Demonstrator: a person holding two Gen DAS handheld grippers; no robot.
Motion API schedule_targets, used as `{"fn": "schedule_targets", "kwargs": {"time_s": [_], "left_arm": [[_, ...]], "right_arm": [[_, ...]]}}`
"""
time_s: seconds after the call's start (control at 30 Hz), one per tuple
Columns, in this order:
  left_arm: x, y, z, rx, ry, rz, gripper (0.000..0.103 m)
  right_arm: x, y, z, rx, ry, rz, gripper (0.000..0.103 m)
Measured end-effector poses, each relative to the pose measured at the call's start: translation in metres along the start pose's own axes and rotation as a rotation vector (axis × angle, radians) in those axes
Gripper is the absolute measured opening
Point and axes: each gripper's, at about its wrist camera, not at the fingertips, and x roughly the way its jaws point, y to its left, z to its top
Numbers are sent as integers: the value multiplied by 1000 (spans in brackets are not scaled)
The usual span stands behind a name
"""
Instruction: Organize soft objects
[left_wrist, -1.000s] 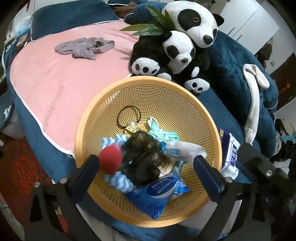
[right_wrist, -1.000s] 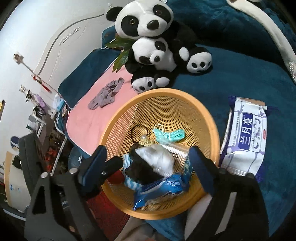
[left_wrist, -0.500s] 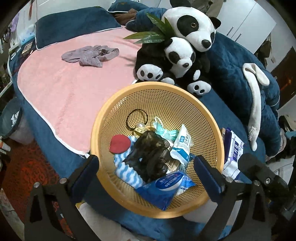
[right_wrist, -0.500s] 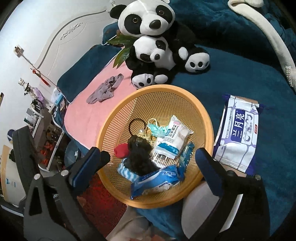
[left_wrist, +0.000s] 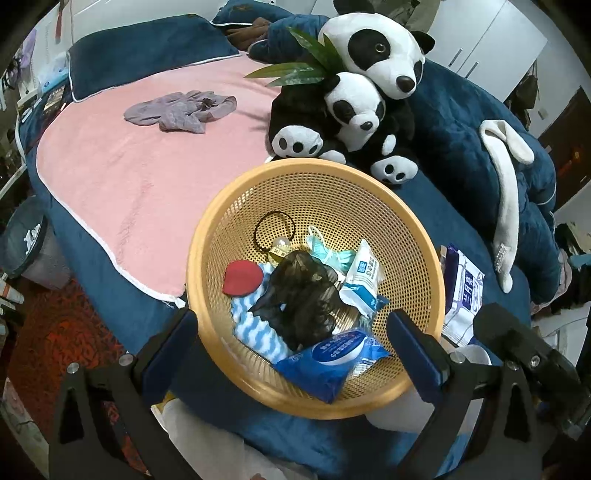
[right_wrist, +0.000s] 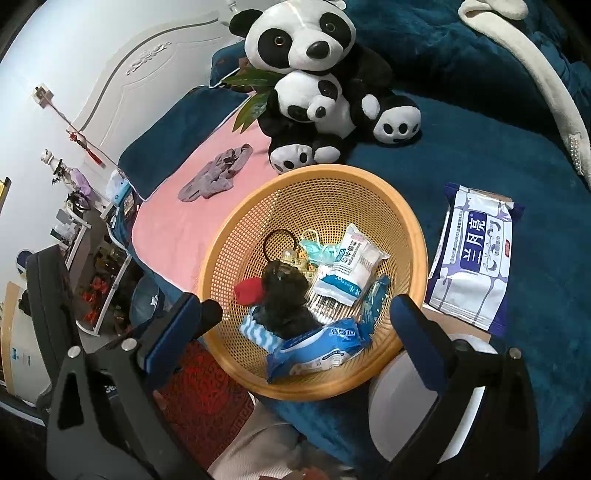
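White packet (right_wrist: 351, 271) (in basket (right_wrist: 369, 192)) points toward pandas (right_wrist: 317, 92)

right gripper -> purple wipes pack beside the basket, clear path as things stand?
Probably yes. The wipes pack lies flat on the blue cover right of the basket, nothing on top of it. The right gripper is open and empty, over the basket's near rim.

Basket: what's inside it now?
Basket holds a hair tie, red pad, black mesh, striped cloth and packets; anything beneath stays hidden.
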Motion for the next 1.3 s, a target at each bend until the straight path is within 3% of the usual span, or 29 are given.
{"fn": "schedule_targets", "kwargs": {"time_s": [1.3], "left_arm": [[-31, -21, -21, 68, -47, 51, 102]], "right_arm": [[-31, -4, -14, -52, -66, -45, 103]]}}
